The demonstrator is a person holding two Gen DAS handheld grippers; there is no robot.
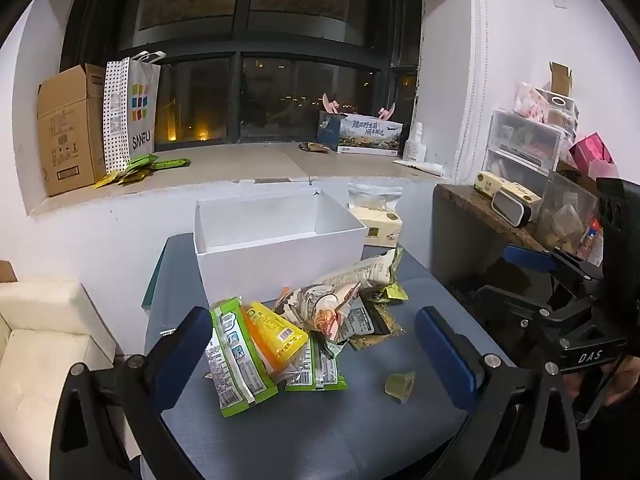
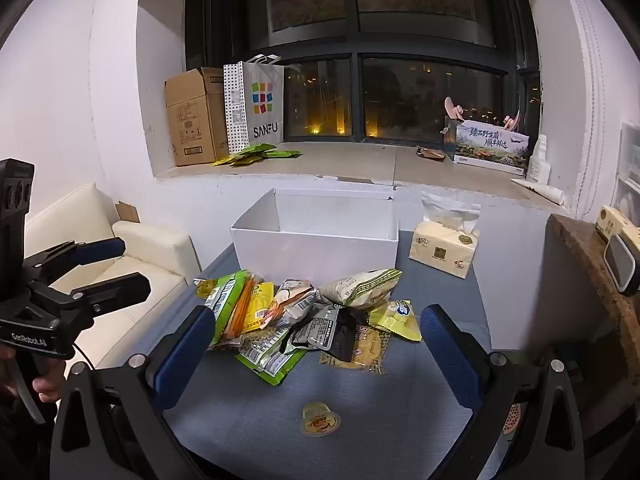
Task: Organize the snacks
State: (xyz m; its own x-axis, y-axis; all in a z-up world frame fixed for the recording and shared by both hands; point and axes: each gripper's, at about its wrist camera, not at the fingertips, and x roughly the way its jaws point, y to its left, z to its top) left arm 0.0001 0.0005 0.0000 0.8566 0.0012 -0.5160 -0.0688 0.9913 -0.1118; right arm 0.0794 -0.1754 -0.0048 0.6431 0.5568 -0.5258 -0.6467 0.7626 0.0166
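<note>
A pile of snack packets [image 1: 304, 328] lies on the grey table [image 1: 320, 432] in front of an empty white box [image 1: 276, 248]. The pile holds green packets [image 1: 236, 364], a yellow packet [image 1: 276, 332] and a long pale bag [image 1: 360, 272]. A small jelly cup [image 1: 400, 386] lies apart at the right. My left gripper [image 1: 316, 352] is open and empty, its fingers either side of the pile's near edge. My right gripper [image 2: 316, 356] is open and empty above the table, with the pile [image 2: 304, 312] and box [image 2: 320, 240] ahead and the jelly cup [image 2: 320, 420] below it.
A tissue pack [image 2: 444, 248] stands right of the box. A cream sofa [image 2: 120, 272] is at the left. A wooden shelf [image 1: 500, 216] with drawers and clutter is at the right. The windowsill [image 1: 240, 168] holds a cardboard box, a SANFU bag and green packets.
</note>
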